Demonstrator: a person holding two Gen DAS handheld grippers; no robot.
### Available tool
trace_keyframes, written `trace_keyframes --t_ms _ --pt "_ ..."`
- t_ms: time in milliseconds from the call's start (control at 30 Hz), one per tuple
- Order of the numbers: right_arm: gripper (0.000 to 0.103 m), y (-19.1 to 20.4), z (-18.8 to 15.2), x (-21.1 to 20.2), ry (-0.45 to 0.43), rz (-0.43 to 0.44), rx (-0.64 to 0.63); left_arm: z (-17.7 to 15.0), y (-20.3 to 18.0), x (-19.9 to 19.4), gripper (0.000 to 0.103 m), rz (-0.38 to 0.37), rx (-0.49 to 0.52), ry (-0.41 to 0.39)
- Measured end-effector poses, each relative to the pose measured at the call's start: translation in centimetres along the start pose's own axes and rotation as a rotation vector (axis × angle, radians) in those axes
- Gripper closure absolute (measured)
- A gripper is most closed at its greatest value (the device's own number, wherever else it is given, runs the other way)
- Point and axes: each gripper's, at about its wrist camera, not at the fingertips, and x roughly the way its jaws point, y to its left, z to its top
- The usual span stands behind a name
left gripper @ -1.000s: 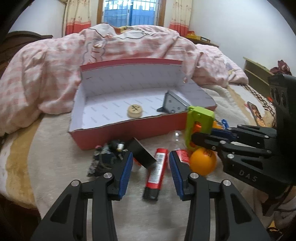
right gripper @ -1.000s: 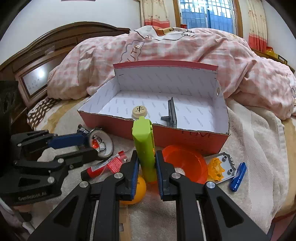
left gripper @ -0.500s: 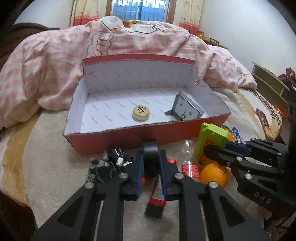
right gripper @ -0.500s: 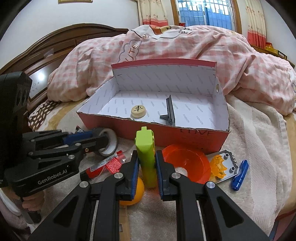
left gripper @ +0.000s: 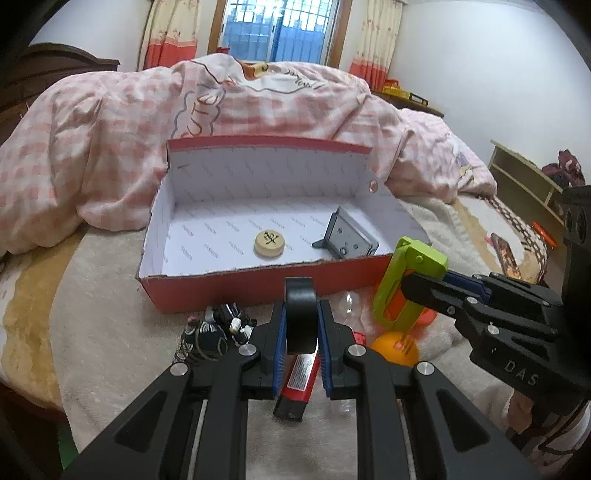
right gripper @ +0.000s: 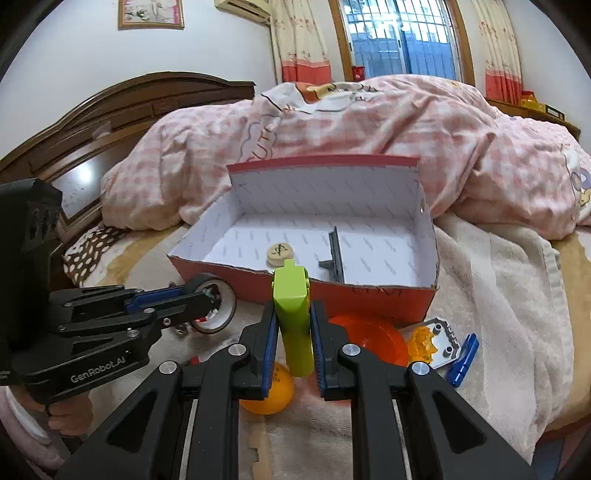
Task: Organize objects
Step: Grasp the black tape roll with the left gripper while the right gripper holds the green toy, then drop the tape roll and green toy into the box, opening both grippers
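White-walled bedroom: barred window [right gripper: 400, 35], curtains [right gripper: 301, 37], dark wooden headboard [right gripper: 110, 110].

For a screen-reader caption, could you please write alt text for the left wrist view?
The left gripper is shut on a black tape roll, held upright over a bed. Behind it is an open red box containing a wooden chess piece and a grey bracket; the right gripper holds a green toy.

The open red cardboard box [left gripper: 258, 284] has bare floor along its back and left; a round wooden chess piece [left gripper: 269, 242] and an upright grey metal bracket [left gripper: 349, 239] occupy its front. Its tall rear flap and the heaped pink checked quilt [left gripper: 110, 147] behind block approach from there.
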Motion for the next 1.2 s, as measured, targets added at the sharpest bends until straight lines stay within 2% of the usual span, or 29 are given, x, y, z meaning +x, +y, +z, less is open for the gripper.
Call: trace_keyframes --t_ms 467,900,1200 --pt "0.085 0.9 1.2 -0.9 -0.024 0.010 -0.008 2.0 0.7 -1.0 0.088 0.001 -0.002 -0.071" --pt "0.085 -0.5 3.6 -0.5 -0.057 -0.045 -0.012 4.9 2.2 -0.6 0.088 0.048 -0.019 -0.124" --pt "0.085 -1.7 5.5 0.6 -0.082 -0.074 -0.018 6.3 2.8 1.1 0.088 0.064 -0.021 -0.124"
